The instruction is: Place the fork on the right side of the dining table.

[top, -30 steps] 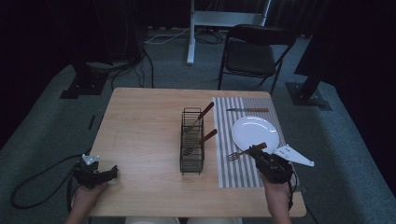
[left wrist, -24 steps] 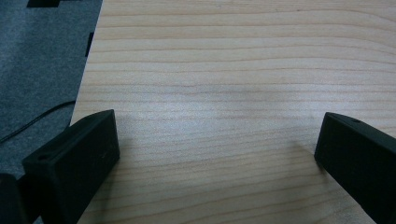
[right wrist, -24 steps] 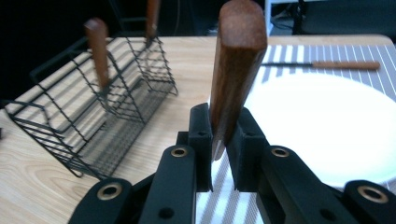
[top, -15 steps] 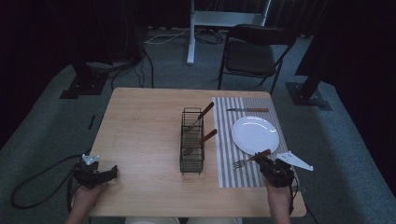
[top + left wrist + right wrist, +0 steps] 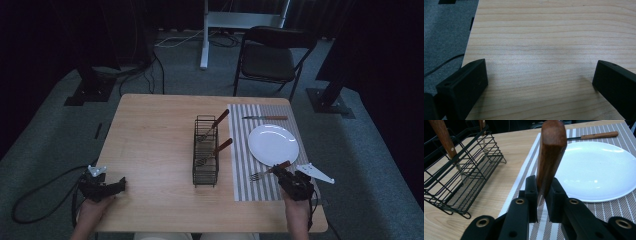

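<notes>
Your right gripper (image 5: 280, 173) has its fingers (image 5: 531, 192) clamped on the brown wooden handle of a fork (image 5: 269, 171). In the right gripper view the handle (image 5: 550, 152) rises straight up from between the fingers, with the white plate (image 5: 599, 170) just beyond them to the right and the black wire basket (image 5: 461, 170) off to their left. From above, the fork's tines point away from the fingers toward the basket (image 5: 206, 150), over the striped placemat (image 5: 245, 165). Compared with a second ago, your right hand (image 5: 296, 207) has drawn the fork back toward you and lower over the placemat; half a second ago it was already close to this spot.

Your left gripper (image 5: 120, 185) has not moved: its fingers (image 5: 464, 87) are spread wide apart with only bare wooden table (image 5: 536, 50) between them, near the table's left edge.

Two more wooden-handled utensils (image 5: 215, 124) stand tilted in the basket, and a knife (image 5: 265, 118) lies on the placemat beyond the plate, well away from both sets of fingers.
</notes>
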Available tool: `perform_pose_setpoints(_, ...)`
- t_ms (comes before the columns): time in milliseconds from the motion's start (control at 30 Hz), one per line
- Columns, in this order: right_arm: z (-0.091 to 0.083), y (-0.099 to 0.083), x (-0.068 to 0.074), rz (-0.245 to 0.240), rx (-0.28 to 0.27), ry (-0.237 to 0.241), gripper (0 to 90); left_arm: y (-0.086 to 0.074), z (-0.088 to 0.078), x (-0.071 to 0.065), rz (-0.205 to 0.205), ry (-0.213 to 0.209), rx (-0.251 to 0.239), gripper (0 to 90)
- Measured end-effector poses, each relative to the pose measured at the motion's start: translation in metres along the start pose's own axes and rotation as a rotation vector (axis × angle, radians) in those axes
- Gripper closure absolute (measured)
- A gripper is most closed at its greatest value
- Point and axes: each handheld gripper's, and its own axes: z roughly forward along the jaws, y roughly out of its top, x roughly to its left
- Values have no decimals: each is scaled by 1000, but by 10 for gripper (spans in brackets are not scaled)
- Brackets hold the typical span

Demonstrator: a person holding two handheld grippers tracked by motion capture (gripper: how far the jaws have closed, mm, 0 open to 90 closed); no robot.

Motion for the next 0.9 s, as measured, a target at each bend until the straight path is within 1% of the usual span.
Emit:
perform_pose_setpoints(100,-1,-2,-2,10,-1,0,808,0,0,0,0,0,0,3)
perform_pose_setpoints(233,-1,-5,-10,51,-4,1,803,0,0,0,0,0,0,3)
perform_pose_setpoints(267,-1,-5,-10,51,-4,1,803,0,0,0,0,0,0,3)
perform_pose_setpoints(367,-2,-8,-17,69,-2,2,794,0,0,0,0,0,0,3)
perform_pose_setpoints(467,-2,-11,-22,99,-2,13,794,0,0,0,0,0,0,3)
perform_pose_setpoints(733,-3,-17,-38,160,9,31,781,0,0,0,0,0,0,3)
perform_pose_setpoints(900,-3,-21,-45,188,13,47,773,0,0,0,-2,1,0,3)
